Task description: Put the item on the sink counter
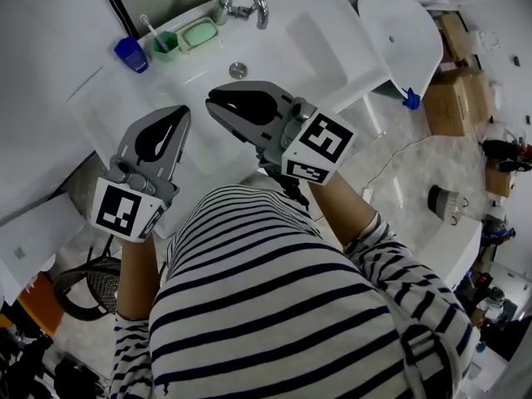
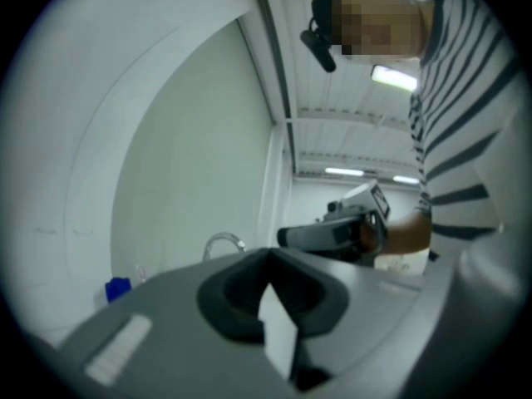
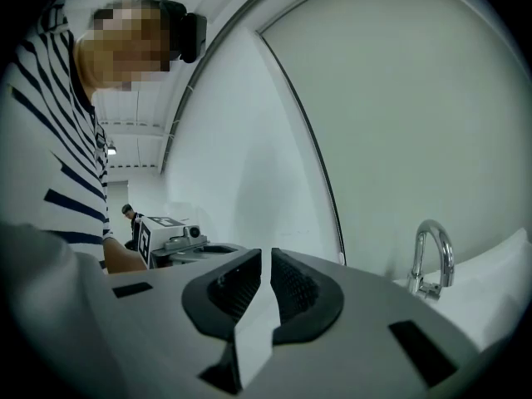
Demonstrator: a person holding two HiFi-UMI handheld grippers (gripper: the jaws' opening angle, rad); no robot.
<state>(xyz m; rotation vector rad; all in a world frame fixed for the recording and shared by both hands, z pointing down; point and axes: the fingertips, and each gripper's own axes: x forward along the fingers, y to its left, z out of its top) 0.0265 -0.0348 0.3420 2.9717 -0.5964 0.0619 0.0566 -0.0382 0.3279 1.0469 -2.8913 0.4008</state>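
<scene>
the left gripper [image 1: 181,115] is clenched with nothing in it, hovering over the front edge of the sink counter [image 1: 100,94]. the right gripper [image 1: 213,100] hangs just beside it over the basin, its jaws only a thin slit apart, and its own view shows nothing between them. along the counter's back edge, left of the faucet [image 1: 243,0], stand a blue cup [image 1: 131,54], a green cup [image 1: 165,44] holding a toothbrush [image 1: 148,27], and a green soap dish [image 1: 199,34], all well apart from both grippers.
</scene>
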